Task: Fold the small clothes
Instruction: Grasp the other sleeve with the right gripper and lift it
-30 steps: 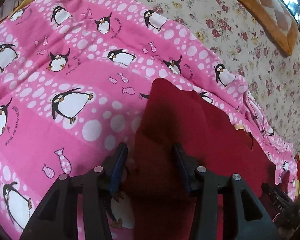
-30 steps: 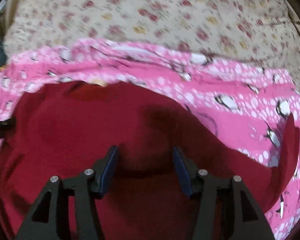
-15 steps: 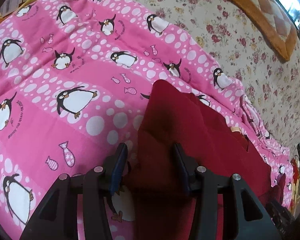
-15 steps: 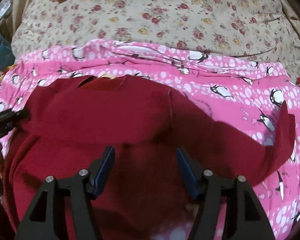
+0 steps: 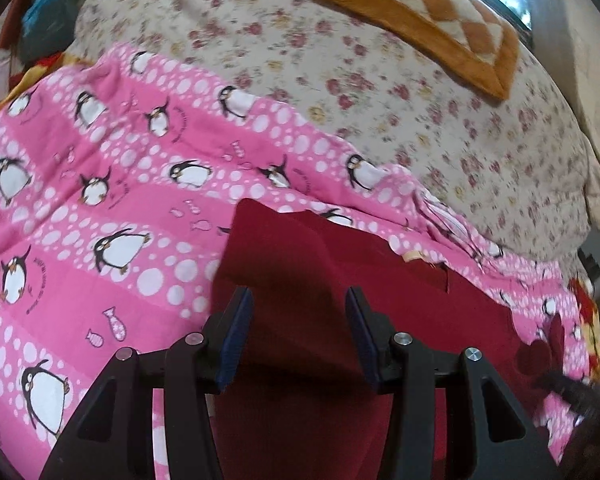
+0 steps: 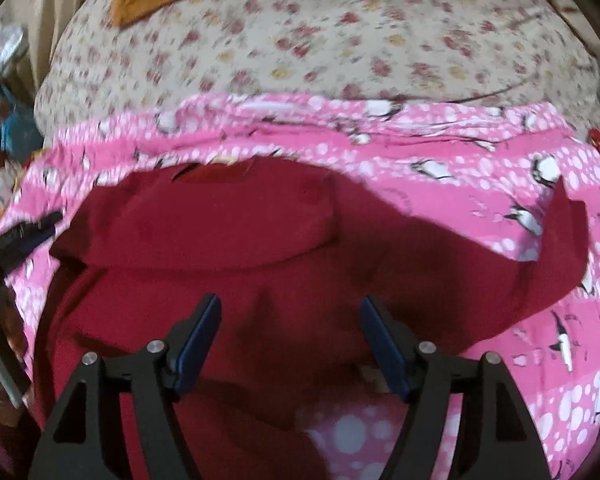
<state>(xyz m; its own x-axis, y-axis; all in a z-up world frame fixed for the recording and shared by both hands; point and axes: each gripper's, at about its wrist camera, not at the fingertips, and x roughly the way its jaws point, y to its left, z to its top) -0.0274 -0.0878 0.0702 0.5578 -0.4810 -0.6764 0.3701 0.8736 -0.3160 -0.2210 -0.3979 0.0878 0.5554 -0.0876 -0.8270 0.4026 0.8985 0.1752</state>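
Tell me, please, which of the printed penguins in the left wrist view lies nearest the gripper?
The large penguin at lower left on the pink blanket, beside the left gripper; the others lie farther up.

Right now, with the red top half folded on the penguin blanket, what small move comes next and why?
Probably bring the right gripper, whose jaws have just been opening with no cloth pinched between them, over to the long sleeve lying spread out on the pink penguin blanket. The red top has one side folded over already, while that sleeve is not yet folded in.
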